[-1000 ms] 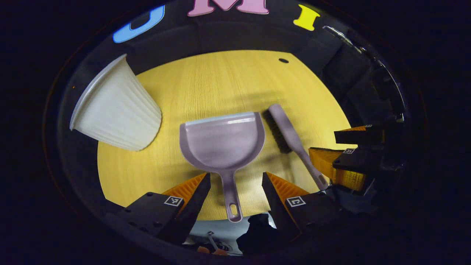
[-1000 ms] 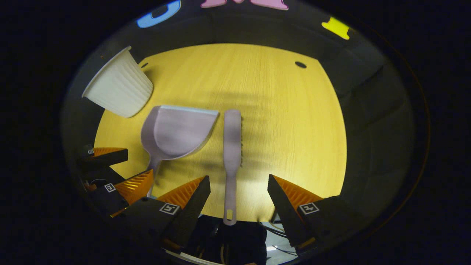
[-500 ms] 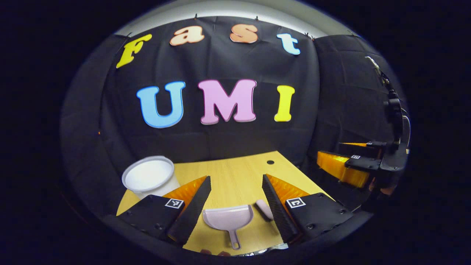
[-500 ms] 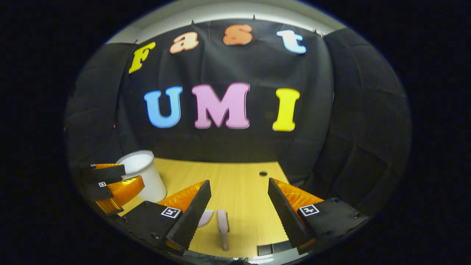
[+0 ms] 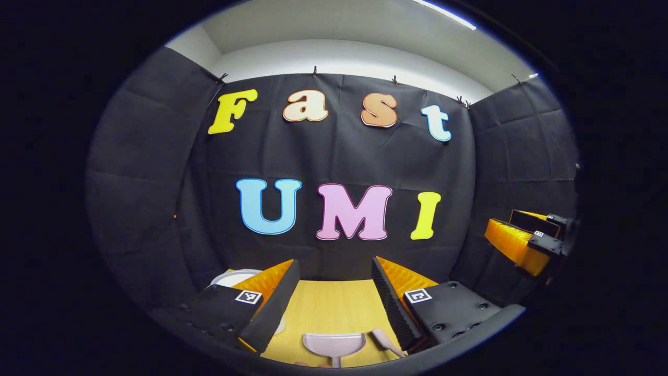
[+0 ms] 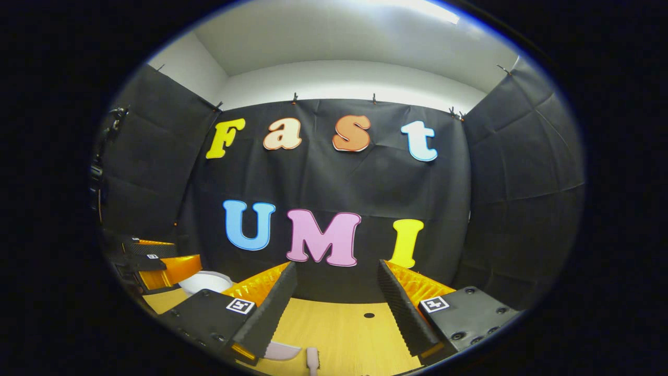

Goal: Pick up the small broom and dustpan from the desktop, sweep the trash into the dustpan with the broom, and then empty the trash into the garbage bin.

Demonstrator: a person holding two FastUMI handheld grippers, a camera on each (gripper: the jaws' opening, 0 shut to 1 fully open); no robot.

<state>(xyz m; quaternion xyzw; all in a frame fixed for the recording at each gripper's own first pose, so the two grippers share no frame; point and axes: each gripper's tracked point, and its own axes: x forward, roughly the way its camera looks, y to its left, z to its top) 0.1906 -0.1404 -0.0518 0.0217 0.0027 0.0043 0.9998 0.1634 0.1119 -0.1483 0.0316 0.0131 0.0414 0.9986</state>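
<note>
**Both grippers raised and open above the desktop, broom and dustpan untouched**

Backed by black cloth walls (image 5: pixel 339 156) hung from clips, under a pale ceiling (image 6: pixel 339 47). Below, a yellow wood-grain desktop (image 5: pixel 329 308), pierced by 1 small dark hole (image 6: pixel 369 315) near its far edge in the right gripper view.

Held level and well above the desktop: left gripper (image 5: pixel 333 297), aimed at the far wall, its 2 fingers spread wide with nothing between them. Seen again at the left edge of the right gripper view (image 6: pixel 156 261), spread apart there too. Likewise raised and aimed at the wall: right gripper (image 6: pixel 336 308), fingers set wide, gripping nothing. Glimpsed also at the right edge of the left gripper view (image 5: pixel 524 237), well apart from the left gripper.

Standing on the left part of the desktop: white garbage bin (image 5: pixel 235 277), only its rim peeking above the left finger; in the right gripper view (image 6: pixel 206 282) just beside the other gripper.

Lying flat on the desktop, low between the left gripper's fingers: pale lilac dustpan (image 5: pixel 334 343), mouth toward the wall, handle toward the camera. Just beside it on the right: small broom (image 5: pixel 383 339), matching in colour, partly hidden by the right finger. Cut off at the bottom of the right gripper view: dustpan edge (image 6: pixel 282 351) and broom tip (image 6: pixel 312 357), side by side.
</note>
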